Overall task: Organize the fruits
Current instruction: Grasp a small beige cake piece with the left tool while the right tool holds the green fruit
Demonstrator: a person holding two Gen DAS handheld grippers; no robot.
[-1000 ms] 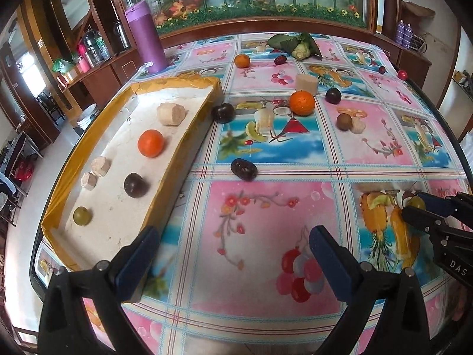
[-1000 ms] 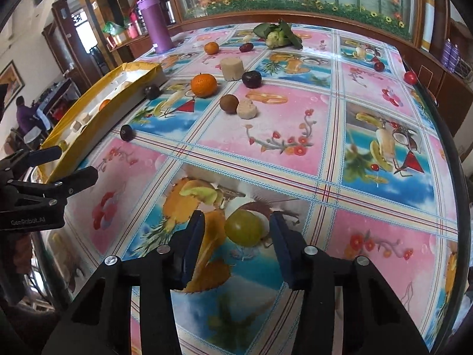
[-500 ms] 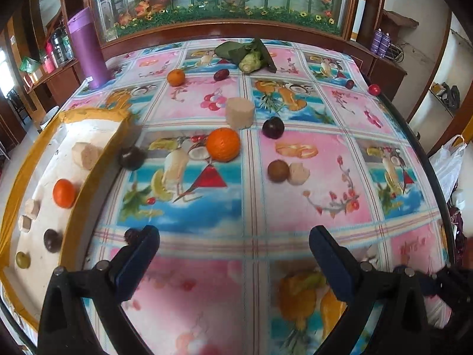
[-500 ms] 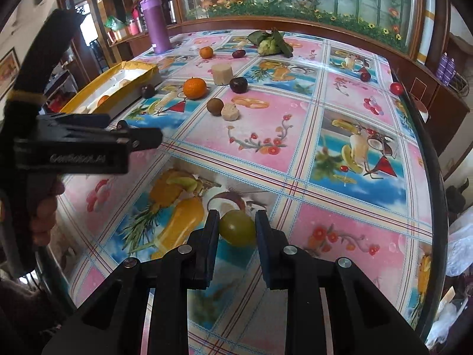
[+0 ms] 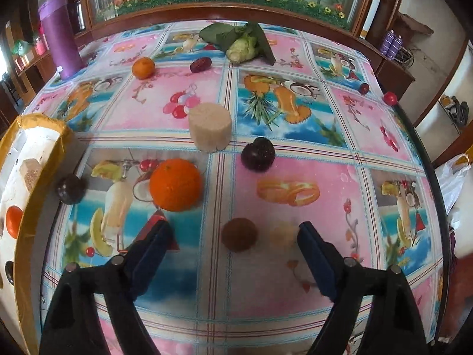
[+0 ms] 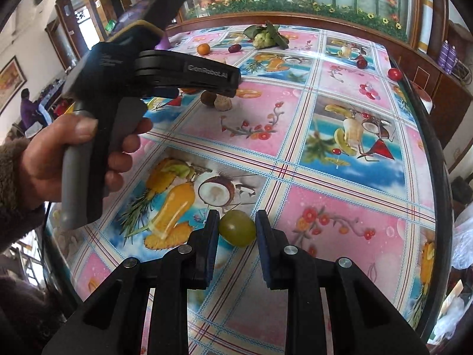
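Fingers of the right gripper [image 6: 237, 230] pinch a green grape [image 6: 237, 227] at the lower centre of its frame, on the fruit-print tablecloth [image 6: 340, 136]. Closing but not yet touching anything, the left gripper [image 5: 233, 230] brackets a brown round fruit [image 5: 239, 234] and a pale chunk [image 5: 283, 235], which lie just ahead between its fingertips, with the gold-edged tray [image 5: 47, 159] at far left.

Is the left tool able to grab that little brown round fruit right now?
Probably yes. The left tool points down at the brown fruit, which sits between its closing jaws with nothing on top. A pale chunk lies right beside it, against the right-hand finger, so it might get pinched too.
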